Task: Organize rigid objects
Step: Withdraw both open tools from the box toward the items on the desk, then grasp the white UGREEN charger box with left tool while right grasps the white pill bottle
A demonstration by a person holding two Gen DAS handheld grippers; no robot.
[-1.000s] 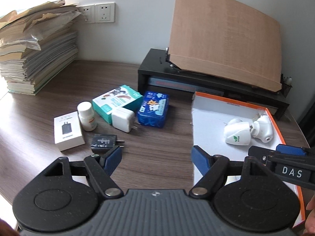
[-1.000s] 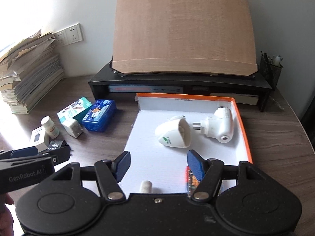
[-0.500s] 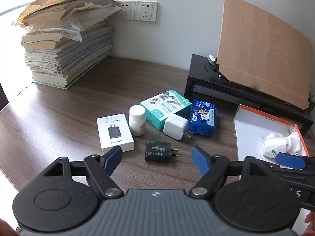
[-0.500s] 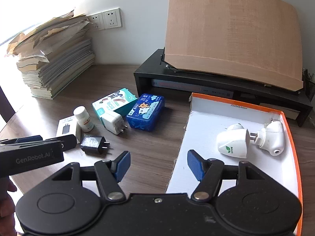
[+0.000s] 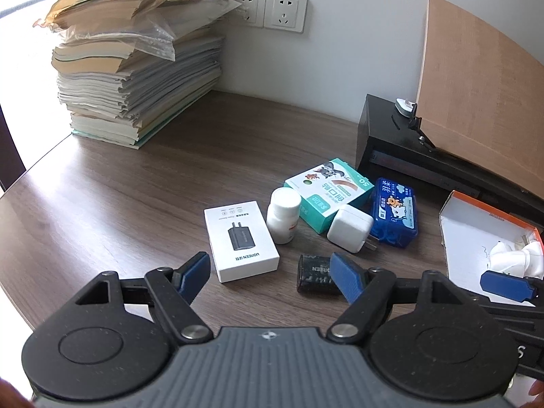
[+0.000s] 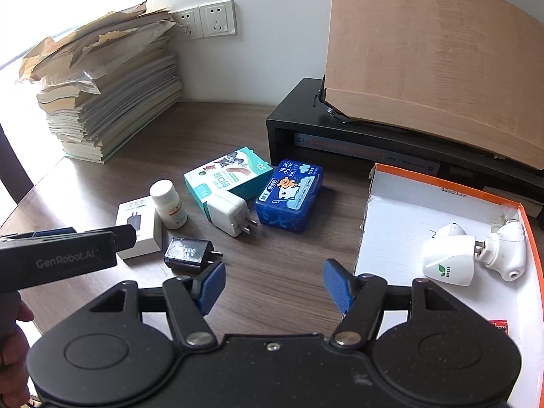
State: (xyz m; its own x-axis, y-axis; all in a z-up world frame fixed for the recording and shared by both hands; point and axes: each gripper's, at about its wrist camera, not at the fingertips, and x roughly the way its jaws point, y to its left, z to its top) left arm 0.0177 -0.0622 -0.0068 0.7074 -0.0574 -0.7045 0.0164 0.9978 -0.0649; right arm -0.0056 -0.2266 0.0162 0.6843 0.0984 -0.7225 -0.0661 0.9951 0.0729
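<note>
Both views swung left toward the clutter, black charger glossy, two-pronged, both tongs spread, empty.

Matt wood-grain table, glossy white plastic bottle, smooth cardboard charger box.

Black charger part-hidden behind jaws; orange box cut off.

I see loose items clustered mid-frame on the tabletop: a white charger box lying flat, a white pill bottle upright, a teal carton, a white plug, a blue tissue pack and a black charger. At right, two white plug-in devices lie in an orange-rimmed box.
</note>
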